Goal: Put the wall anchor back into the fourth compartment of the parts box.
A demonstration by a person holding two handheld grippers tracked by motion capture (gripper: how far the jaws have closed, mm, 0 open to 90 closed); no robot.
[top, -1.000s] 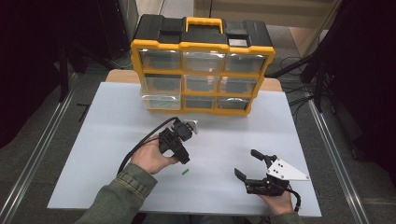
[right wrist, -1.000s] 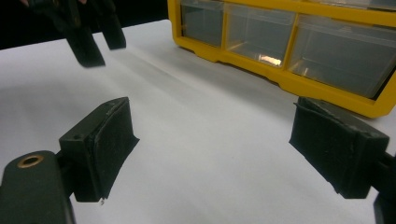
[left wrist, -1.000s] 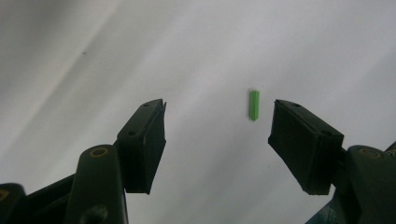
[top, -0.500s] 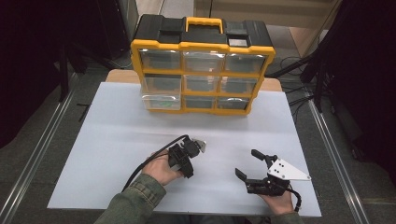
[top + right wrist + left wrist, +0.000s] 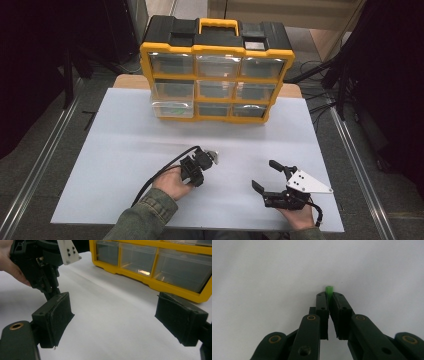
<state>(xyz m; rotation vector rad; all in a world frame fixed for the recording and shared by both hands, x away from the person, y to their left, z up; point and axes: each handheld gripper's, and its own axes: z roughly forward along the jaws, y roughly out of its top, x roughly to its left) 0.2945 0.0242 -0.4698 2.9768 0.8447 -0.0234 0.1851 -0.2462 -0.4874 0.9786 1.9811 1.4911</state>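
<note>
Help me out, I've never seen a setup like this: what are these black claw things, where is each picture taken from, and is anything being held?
A person holds a two-jaw tool in each hand at a white table. The high view looks down from above; the other two come from cameras riding on each tool. The left gripper is shut on a small green piece, pointed down at the table. The right gripper rests open, holding nothing. At the table's far edge stands a yellow drawer organizer with clear drawers.

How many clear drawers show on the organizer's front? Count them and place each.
9, on the yellow organizer: three per row, in top, middle and bottom rows. None seems hidden.
</note>
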